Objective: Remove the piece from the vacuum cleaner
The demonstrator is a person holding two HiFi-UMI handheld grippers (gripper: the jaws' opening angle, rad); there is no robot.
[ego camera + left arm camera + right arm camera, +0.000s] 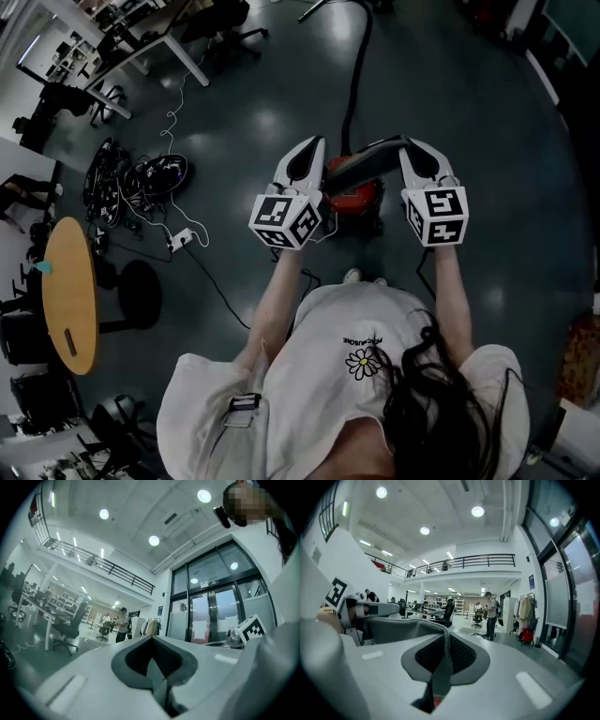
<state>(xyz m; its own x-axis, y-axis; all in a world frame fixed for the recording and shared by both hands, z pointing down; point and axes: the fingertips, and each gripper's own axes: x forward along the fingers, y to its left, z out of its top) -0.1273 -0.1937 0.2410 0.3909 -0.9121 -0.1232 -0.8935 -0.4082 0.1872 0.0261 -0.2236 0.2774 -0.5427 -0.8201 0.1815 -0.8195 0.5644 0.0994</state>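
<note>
Dark hair (441, 394) at the lower right of the head view, over a white shirt (323, 337) with a daisy print. Reached up the frame from there with both arms (274, 300). Held the left hand-held gripper (316, 143) just left of centre and the right hand-held gripper (411, 143) just right of it, marker cubes toward the camera, tips pointing at the top of the frame.

Bridged the gap between the two tips with a gray piece (367, 159), slanted from lower left to upper right. Pinched that piece in the right hand-held gripper, jaws pressed nearly together on a flat gray fold running off to the left of its own view. Kept the left jaws pressed together too, on a thin gray sliver between the pads, seemingly the same piece.

Hung above the red vacuum cleaner (356, 200), apart from it. Stood on the dark floor (469, 84) at mid-frame, that machine, with a black hose (355, 84) leading to the top edge. Lay further left: tangled cables (141, 178), a white power strip (181, 239) and, at the left edge, an oval wooden tabletop (70, 281).
</note>
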